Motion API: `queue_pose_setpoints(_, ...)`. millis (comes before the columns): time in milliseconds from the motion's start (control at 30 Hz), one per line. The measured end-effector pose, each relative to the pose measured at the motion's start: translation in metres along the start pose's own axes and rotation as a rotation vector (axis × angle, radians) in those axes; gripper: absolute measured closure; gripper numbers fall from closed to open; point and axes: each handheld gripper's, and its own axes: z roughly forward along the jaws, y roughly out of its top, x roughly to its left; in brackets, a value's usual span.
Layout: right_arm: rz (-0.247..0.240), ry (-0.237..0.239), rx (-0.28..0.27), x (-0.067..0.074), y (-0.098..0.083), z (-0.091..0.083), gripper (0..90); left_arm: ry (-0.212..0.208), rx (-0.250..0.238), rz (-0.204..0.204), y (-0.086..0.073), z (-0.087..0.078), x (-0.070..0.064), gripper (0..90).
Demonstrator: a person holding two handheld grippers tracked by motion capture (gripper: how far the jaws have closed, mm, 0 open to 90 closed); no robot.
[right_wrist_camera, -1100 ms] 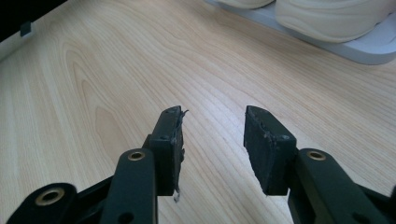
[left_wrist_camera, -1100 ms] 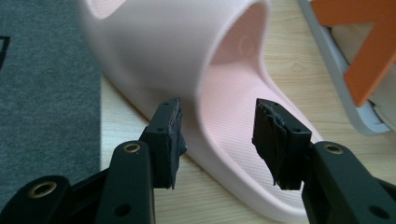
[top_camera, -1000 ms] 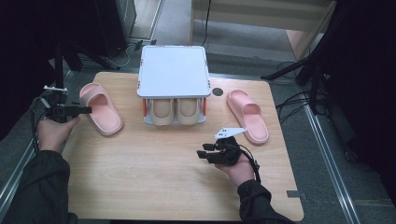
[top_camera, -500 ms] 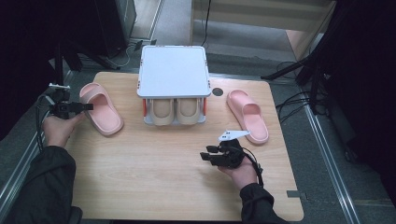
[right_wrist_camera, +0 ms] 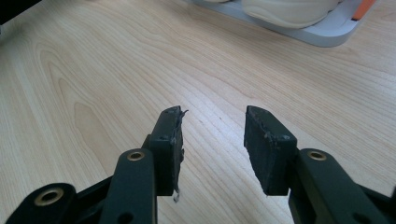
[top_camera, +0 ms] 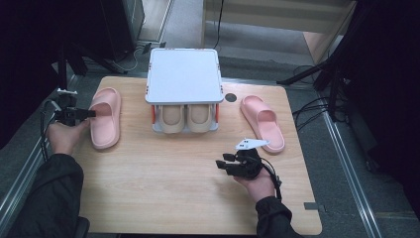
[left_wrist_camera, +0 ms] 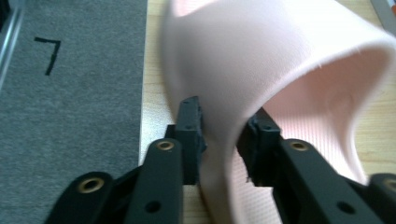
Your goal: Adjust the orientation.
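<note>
A pink slipper (top_camera: 105,119) lies at the table's left, toe toward the far edge. My left gripper (top_camera: 88,113) reaches in from the left, and its jaws have just been closing. In the left gripper view the pads clamp the side wall of the slipper's strap (left_wrist_camera: 280,70), one outside and one inside, at my left gripper (left_wrist_camera: 226,119). A second pink slipper (top_camera: 262,121) lies at the right. My right gripper (top_camera: 224,162) rests low over bare wood in front of it. Its jaws (right_wrist_camera: 212,126) stand open with nothing between them.
A small rack with a white top (top_camera: 183,74) stands at the back centre, holding two beige slippers (top_camera: 185,118) on its lower tray (right_wrist_camera: 327,32). A dark round hole (top_camera: 230,97) sits beside it. Grey carpet (left_wrist_camera: 70,116) borders the table's left edge.
The left jaws have come together on the pink slipper's strap. Both hands have stayed about where they were.
</note>
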Motion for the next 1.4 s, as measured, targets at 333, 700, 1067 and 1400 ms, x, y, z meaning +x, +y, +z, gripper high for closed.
queue_pose_setpoints(333, 0.013, 0.006, -0.011, -0.001, 0.001, -0.001, 57.6, -0.002, 0.018, 0.016, 0.001, -0.004, -0.002, 84.3)
queue_pose_setpoints(700, 0.013, 0.027, -0.031, -0.002, 0.006, -0.003, 57.5, -0.056, 0.013, 0.029, -0.003, -0.025, -0.018, 84.3)
queue_pose_setpoints(1067, -0.007, 0.054, -0.043, 0.000, 0.018, 0.001, 57.2, -0.115, 0.053, 0.089, -0.026, -0.045, -0.047, 84.2)
queue_pose_setpoints(1400, -0.033, 0.084, -0.037, 0.004, 0.028, 0.009, 57.1, -0.154, 0.061, 0.154, -0.053, -0.073, -0.079, 84.1)
